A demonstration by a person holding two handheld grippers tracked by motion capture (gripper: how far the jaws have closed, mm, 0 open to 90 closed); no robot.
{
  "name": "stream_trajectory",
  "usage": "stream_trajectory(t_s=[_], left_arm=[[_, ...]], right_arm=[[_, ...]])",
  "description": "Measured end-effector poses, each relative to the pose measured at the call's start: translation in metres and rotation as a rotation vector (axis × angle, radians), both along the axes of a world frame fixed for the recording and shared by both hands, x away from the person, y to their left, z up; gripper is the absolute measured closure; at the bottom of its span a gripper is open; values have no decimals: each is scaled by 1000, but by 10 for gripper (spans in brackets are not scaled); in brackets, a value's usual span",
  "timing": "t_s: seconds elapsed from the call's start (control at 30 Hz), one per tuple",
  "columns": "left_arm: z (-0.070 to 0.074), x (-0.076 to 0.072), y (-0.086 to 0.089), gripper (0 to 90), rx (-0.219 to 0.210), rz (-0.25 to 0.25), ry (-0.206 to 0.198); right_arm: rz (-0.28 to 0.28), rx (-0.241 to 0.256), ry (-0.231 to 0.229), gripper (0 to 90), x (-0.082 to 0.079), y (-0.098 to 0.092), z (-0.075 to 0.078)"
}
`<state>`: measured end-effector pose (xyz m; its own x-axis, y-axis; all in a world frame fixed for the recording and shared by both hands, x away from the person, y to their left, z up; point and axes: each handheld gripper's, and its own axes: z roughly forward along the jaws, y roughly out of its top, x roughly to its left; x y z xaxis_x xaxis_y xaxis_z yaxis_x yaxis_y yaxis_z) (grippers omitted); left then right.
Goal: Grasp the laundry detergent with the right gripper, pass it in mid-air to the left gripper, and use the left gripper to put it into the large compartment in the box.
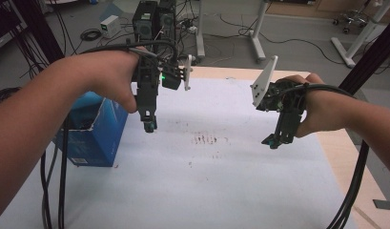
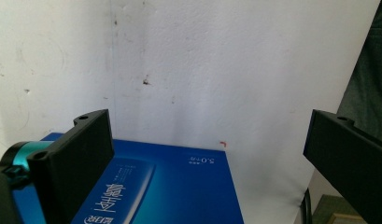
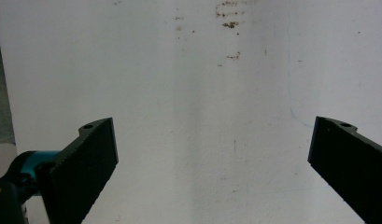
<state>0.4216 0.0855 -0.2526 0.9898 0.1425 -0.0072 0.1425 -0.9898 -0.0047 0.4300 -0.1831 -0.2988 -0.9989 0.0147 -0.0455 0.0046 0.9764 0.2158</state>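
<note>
1. blue box (image 1: pixel 95 133) stands at the left edge of the bench (image 1: pixel 221 191), on the white sheet, top flap torn open. nothing grips it yet, so judged from this the work is at its start.
2. your left gripper (image 1: pixel 149 125) hangs just right of the box, jaws released, nothing between them.
3. your right gripper (image 1: pixel 274 141) hovers over bare sheet, well apart from the box, jaws spread and empty.
4. left gripper view: the box's (image 2: pixel 179 191) printed face lies close below the jaws; the high view has that face turned away.
5. right gripper view: brown stains (image 3: pixel 229 18) ahead; high view places them (image 1: pixel 205 140) between the grippers.
</note>
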Motion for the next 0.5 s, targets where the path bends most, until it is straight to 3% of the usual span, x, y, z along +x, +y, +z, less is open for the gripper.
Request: stream_trajectory(t_s=[0.5], left_arm=[[5, -3, 0, 16, -6, 4, 1]], right_arm=[[-3, 9, -13, 6, -2, -1, 3]])
